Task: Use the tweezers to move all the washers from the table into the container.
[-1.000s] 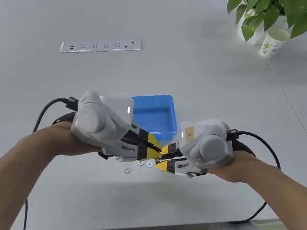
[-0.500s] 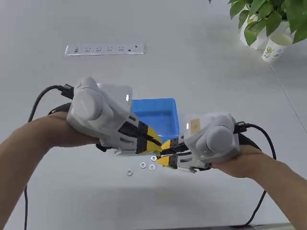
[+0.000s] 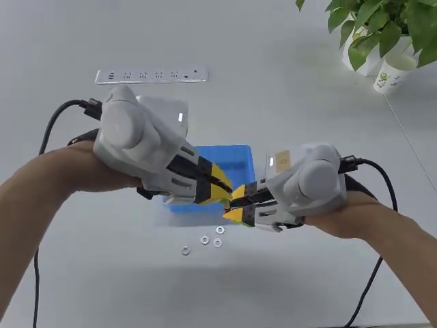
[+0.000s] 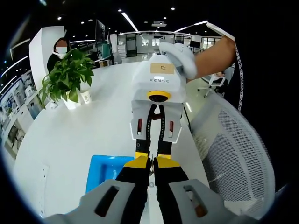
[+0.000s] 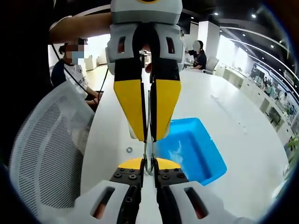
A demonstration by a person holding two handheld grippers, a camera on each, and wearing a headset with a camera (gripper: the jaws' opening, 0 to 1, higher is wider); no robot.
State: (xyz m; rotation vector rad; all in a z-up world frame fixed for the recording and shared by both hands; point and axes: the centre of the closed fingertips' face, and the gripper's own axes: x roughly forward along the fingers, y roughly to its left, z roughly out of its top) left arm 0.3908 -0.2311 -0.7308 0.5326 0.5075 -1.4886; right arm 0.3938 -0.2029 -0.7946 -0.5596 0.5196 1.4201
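Observation:
My left gripper and right gripper meet tip to tip above the near edge of the blue container. Thin metal tweezers run between the two pairs of yellow jaws, and both grippers are shut on them. In the left gripper view my own jaws face the right gripper, with the container lower left. Several small washers lie on the white table just in front of the container. One washer lies beside the container in the right gripper view.
A white power strip lies at the back of the table. A potted plant and a paper cup stand at the far right. Cables trail from both grippers. A white mesh chair stands by the table.
Both grippers have risen together from just above the washers to over the container's near edge, still tip to tip. The washers lie where they were.

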